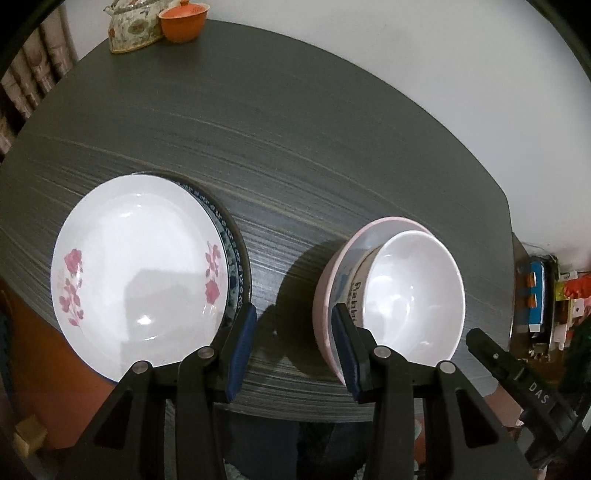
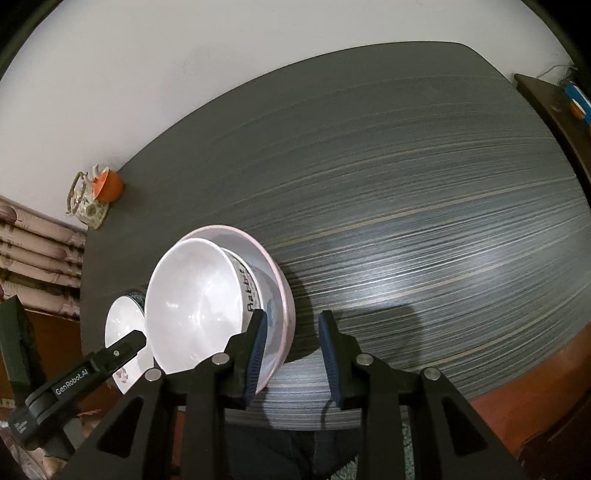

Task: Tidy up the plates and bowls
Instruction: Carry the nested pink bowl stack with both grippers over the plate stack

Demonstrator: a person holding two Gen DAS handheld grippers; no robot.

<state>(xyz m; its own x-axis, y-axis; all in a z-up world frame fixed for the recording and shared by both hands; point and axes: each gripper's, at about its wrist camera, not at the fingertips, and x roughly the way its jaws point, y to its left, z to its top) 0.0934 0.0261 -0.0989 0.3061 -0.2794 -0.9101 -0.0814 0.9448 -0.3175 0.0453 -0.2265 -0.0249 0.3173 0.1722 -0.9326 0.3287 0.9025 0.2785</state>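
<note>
Teapot [image 1: 131, 27] and orange cup [image 1: 183, 23] at table's [image 1: 295, 147] far corner — both hand-held grippers [image 1: 293, 347] [image 2: 291, 354] spread, empty.

Dark grey streaked bench [image 2: 406, 184] stands against a plain white wall [image 2: 184, 74]. At its far corner a floral teapot [image 1: 129, 31] with a looped handle sits touching an orange lidded cup [image 1: 183, 24]. Striped pink upholstery [image 2: 37, 251] lies beyond that corner. Off the opposite end, a brown cabinet [image 2: 546, 107] carries a blue box [image 2: 578, 94]
</note>
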